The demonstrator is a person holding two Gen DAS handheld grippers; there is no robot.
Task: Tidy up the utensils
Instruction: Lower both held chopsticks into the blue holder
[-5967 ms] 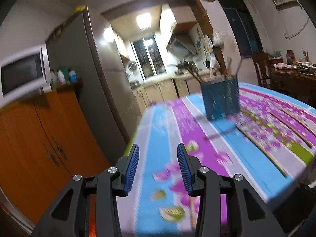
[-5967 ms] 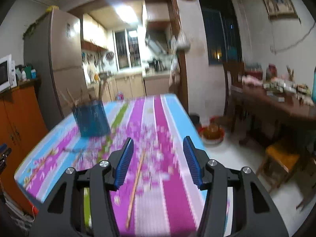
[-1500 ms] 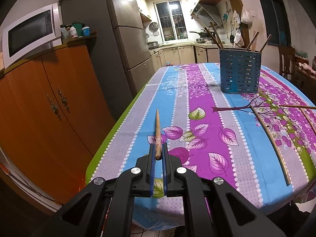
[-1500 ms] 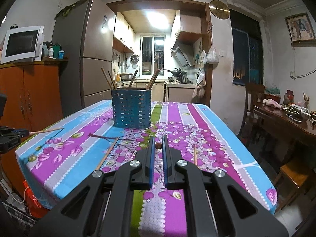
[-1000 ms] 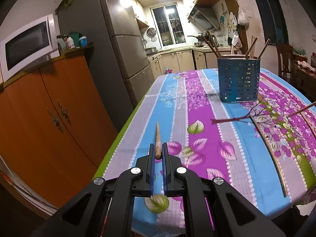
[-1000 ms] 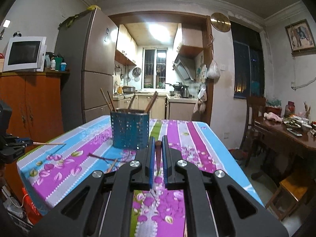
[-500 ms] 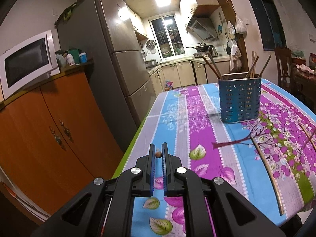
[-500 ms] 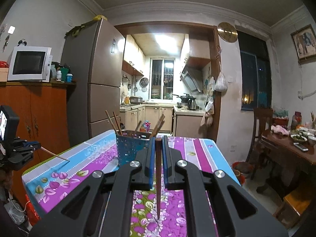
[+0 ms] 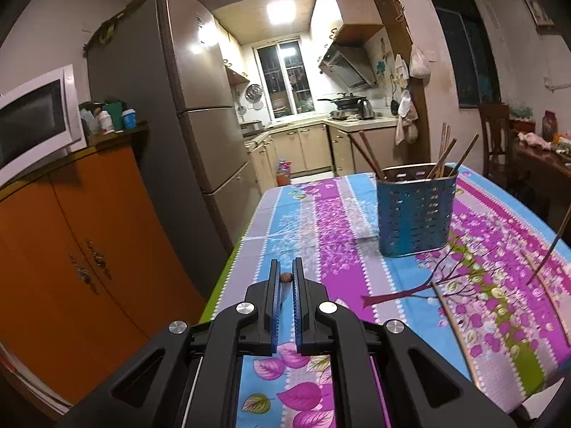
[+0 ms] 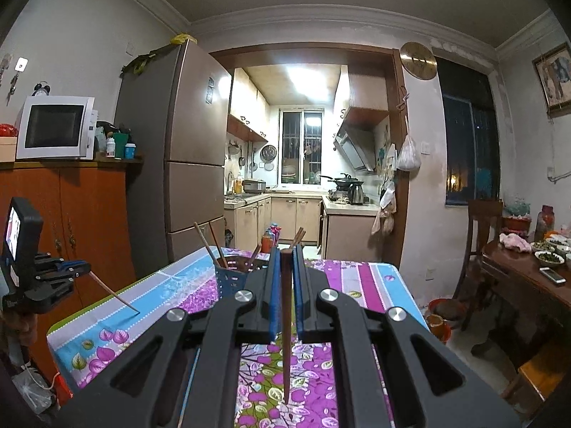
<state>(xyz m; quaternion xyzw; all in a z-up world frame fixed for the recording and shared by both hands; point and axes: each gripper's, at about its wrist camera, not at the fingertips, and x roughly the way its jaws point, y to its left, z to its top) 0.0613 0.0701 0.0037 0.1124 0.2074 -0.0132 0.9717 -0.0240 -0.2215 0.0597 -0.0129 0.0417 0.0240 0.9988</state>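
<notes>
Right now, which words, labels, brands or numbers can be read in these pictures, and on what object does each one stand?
No text can be read.
Sticker on the fridge: too small.
Bottles beside the microwave: labels blurred.
Round wall plaque: no legible marks.
Framed picture: no readable text.

Right gripper [image 10: 285,260] jaws clamped on dark chopstick [image 10: 286,321], tip hanging above floral tablecloth [image 10: 360,278].

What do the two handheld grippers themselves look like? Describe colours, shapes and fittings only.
Both the left gripper and right gripper have matte black angular frames with triangular cut-outs, round silver bolts, and two slim parallel fingers lined with blue ribbed pads. No sleeves show.
</notes>
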